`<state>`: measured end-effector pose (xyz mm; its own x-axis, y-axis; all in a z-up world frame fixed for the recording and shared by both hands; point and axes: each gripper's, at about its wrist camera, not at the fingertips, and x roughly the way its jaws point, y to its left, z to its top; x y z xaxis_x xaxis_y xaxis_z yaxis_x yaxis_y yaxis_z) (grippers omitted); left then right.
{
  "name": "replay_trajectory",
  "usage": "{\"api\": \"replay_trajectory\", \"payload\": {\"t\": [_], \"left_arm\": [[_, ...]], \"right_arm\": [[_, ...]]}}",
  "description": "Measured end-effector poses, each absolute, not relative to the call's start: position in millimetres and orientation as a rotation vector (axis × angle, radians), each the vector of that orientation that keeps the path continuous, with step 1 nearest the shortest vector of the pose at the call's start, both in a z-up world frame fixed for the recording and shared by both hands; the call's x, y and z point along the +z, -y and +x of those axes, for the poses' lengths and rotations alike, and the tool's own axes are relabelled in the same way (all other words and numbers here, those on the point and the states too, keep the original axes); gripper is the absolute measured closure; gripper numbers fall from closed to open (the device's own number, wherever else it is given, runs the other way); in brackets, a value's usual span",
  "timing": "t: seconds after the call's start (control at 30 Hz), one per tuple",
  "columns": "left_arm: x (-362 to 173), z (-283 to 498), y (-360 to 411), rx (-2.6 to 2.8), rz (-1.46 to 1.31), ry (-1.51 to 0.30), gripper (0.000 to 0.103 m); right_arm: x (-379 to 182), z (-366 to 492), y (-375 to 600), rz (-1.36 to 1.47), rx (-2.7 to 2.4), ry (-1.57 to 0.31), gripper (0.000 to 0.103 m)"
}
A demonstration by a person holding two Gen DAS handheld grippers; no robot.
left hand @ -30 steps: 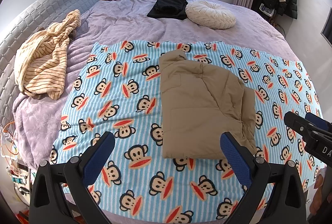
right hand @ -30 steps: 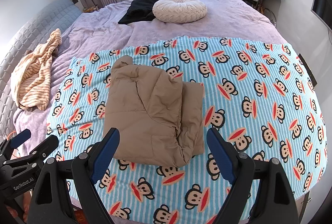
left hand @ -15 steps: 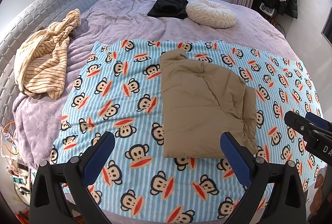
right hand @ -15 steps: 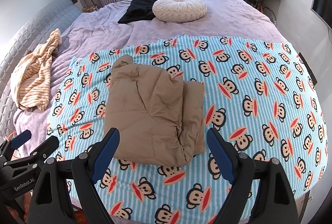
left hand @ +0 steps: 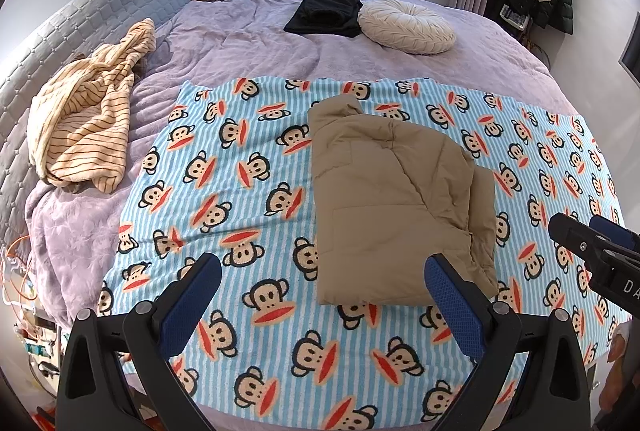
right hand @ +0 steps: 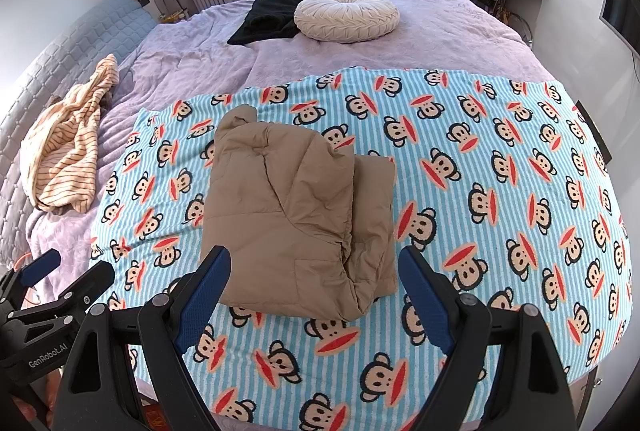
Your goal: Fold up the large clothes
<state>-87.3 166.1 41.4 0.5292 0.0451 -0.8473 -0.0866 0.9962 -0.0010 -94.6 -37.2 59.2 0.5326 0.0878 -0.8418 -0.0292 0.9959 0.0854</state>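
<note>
Striped garment [left hand: 86, 119]: crumpled, well left of the jacket, by the headboard [left hand: 72, 31].
Left hand-held gripper [left hand: 322, 305]: released, jaws wide, nothing between them, above the blanket's near edge.
Monkey blanket [left hand: 224, 191]: spread on the bed, under the jacket.
Tan jacket [right hand: 292, 215]: folded, lying on the blanket.
Right hand-held gripper [right hand: 314, 297]: released, jaws wide apart, near the jacket's front edge.
Round cushion [right hand: 347, 16]: beyond the jacket, beside black clothing [right hand: 272, 16].

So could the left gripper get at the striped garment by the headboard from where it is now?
Probably yes: the left gripper is open and empty, and only flat monkey blanket and purple bedding lie between it and the striped garment, though it sits well off to the side.
</note>
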Motion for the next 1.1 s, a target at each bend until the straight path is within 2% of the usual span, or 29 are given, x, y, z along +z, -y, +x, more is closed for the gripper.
{"api": "replay_trajectory", "payload": {"t": [1.1], "left_arm": [[40.8,-85.9,-166.4,0.079,-0.046,-1.012,0.001]], "right_arm": [[59.7,-90.1,37.6,0.063,0.072,-1.016,0.015]]}}
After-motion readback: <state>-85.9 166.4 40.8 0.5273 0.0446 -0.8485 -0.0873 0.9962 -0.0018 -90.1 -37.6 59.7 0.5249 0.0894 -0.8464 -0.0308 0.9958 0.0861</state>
